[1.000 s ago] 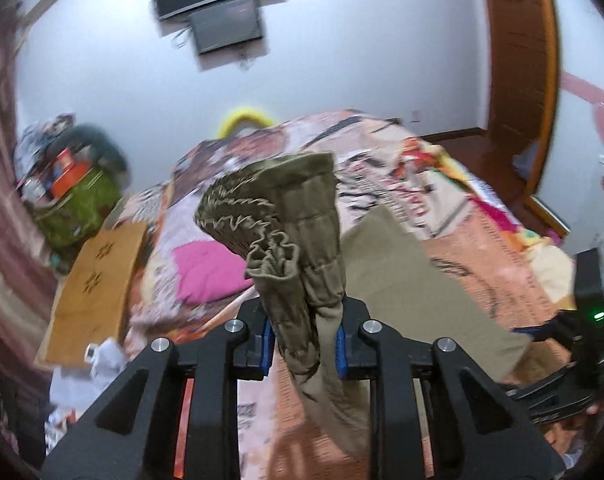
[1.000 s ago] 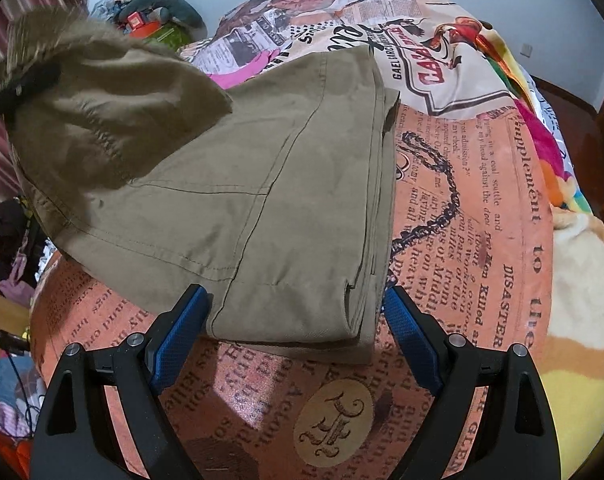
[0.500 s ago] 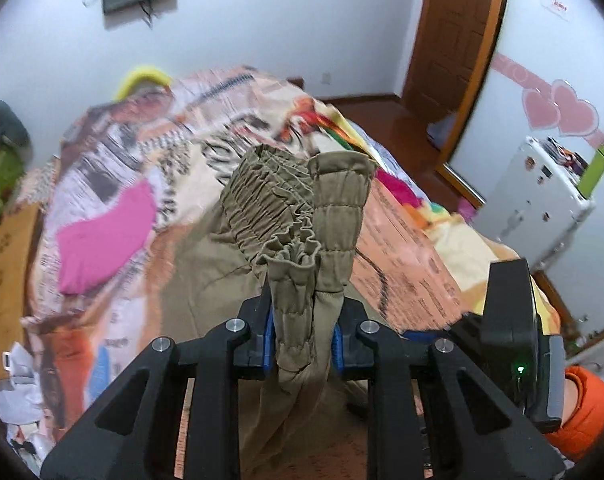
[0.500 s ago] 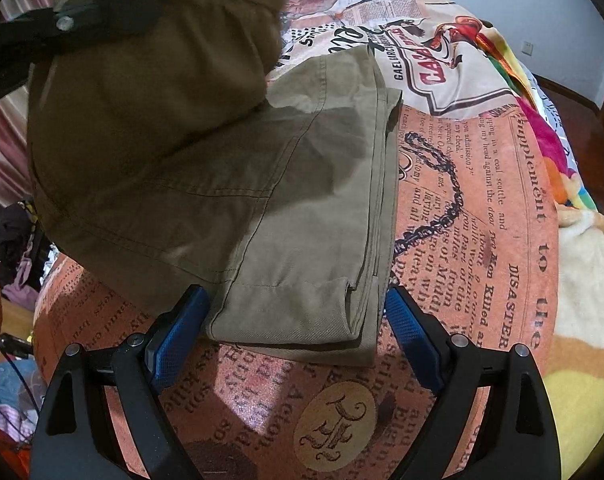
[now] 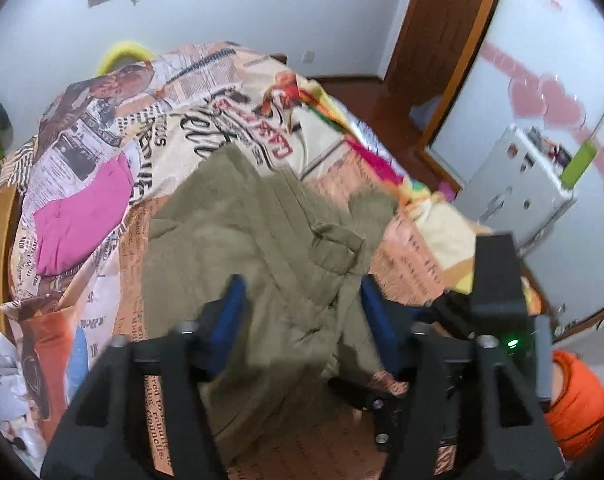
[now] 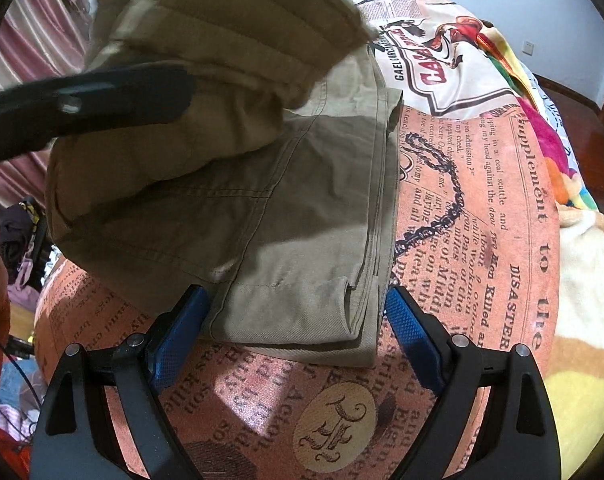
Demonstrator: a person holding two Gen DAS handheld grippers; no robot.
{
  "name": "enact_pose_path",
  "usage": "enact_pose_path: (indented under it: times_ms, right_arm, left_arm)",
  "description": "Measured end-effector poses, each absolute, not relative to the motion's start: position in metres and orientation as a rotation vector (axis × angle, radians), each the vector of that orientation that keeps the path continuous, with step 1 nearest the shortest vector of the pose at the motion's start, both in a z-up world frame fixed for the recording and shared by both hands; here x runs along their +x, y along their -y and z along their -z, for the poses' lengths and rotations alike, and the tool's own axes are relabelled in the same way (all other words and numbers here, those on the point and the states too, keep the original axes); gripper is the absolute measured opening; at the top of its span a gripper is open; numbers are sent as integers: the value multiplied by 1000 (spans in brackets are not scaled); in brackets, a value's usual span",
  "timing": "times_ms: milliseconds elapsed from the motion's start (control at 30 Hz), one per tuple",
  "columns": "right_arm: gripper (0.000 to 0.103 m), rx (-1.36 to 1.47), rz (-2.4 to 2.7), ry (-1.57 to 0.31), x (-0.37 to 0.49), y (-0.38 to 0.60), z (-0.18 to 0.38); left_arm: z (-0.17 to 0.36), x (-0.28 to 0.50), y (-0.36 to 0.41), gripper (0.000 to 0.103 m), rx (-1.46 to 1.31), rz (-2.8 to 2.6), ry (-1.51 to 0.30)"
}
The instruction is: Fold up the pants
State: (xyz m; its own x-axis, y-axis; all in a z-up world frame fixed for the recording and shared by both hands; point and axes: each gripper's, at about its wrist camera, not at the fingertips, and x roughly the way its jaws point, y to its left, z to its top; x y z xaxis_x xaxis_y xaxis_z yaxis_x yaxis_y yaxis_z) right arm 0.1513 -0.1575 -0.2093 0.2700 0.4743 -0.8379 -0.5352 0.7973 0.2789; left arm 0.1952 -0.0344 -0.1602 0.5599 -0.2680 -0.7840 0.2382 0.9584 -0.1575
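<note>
Pants [image 5: 262, 240] in olive cloth lie on the bed [image 5: 174, 120] under both tools, and the coming move turns on how their long axis runs against each of them. Starting at the left, the left gripper [image 5: 302, 312] has its 2 blue pads spread wide, with the cloth lying loose between and below them (the picture is blurred, so I cannot tell whether any pad touches it); nothing looks pinched. From this side the pants run away from the tool toward the far end of the bed, with a rumpled flap near the right pad. Moving right, the right gripper [image 6: 298, 324] is also spread, 1 pad at each side of the near end of the folded stack, just beside its edges and pressing on nothing that I can see. In the right wrist view the pants [image 6: 302, 216] stretch straight ahead from that tool, layered side edges to the right, while the gathered waistband end hangs bunched over the far half at upper left, next to the dark finger of the left tool. My judgement is that the fold-over is partly done and the raised end wants laying flat; the left tool is nearer to it.
</note>
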Motion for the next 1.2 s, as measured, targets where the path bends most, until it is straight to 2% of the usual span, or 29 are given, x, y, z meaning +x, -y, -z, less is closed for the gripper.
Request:
enact_pose_path:
  times_ms: [200, 433, 700, 1033, 1067, 1200]
  right_arm:
    - [90, -60, -680, -1103, 152, 158, 210]
    - [90, -51, -679, -1100, 154, 159, 210]
    - [90, -38, -676, -1100, 153, 162, 210]
    - [89, 43, -618, -1109, 155, 176, 208]
    - [89, 48, -614, -1111, 155, 177, 208]
    - [89, 75, -599, -1117, 156, 183, 207]
  left_arm:
    - [144, 203, 13, 75, -28, 192, -870]
    - [155, 249, -39, 86, -1, 34, -897]
    - [205, 328, -79, 86, -28, -34, -1067]
    - [287, 381, -51, 86, 134, -15, -1255]
    - [294, 382, -48, 87, 172, -31, -1261]
    - [318, 378, -44, 100, 286, -78, -1249]
